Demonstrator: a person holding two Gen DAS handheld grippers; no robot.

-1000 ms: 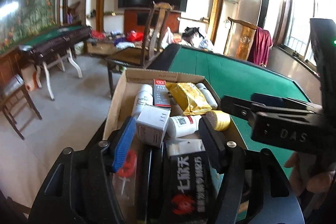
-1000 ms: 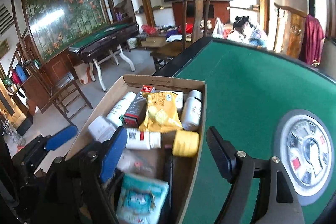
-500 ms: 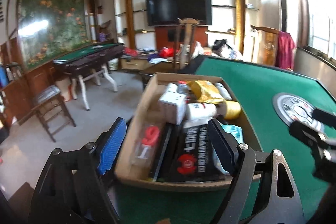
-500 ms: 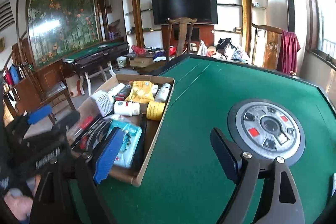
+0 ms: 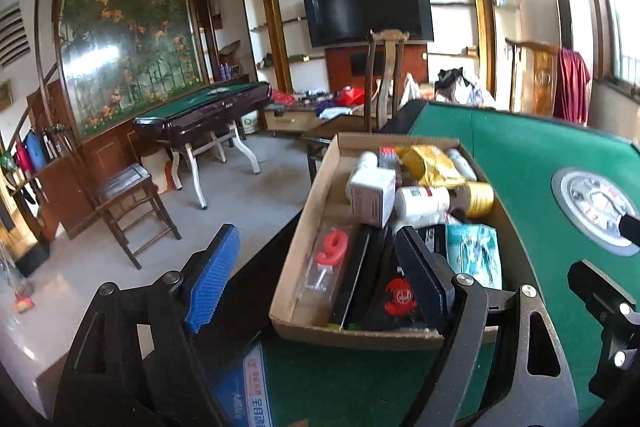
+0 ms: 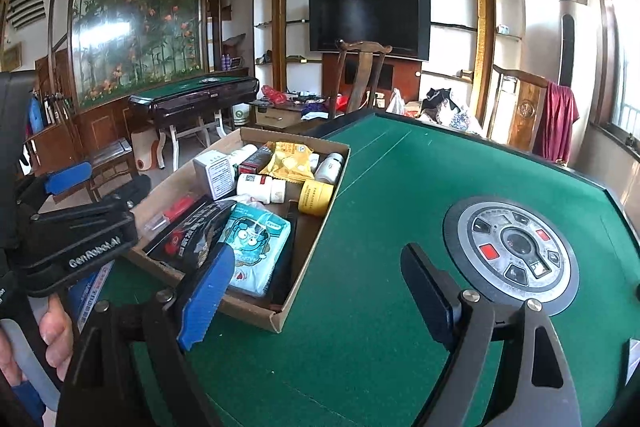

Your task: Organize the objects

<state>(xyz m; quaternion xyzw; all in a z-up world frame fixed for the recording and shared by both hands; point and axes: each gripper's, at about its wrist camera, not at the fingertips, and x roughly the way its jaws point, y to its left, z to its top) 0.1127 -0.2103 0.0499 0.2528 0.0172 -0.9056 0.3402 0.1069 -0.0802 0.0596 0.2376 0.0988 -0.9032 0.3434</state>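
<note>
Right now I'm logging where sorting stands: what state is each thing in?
Box: open-topped, full, on the table.
Yellow jar: on its side, in the box.
White bottle: lying down, capped.
Tissue pack: sealed, lying flat.
Left gripper: open, empty.
Right gripper: open, empty.
TV: off.

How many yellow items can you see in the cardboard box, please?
2: a yellow packet at the box's far end, and a yellow jar just nearer, by its right wall. Others may lie hidden underneath.
</note>
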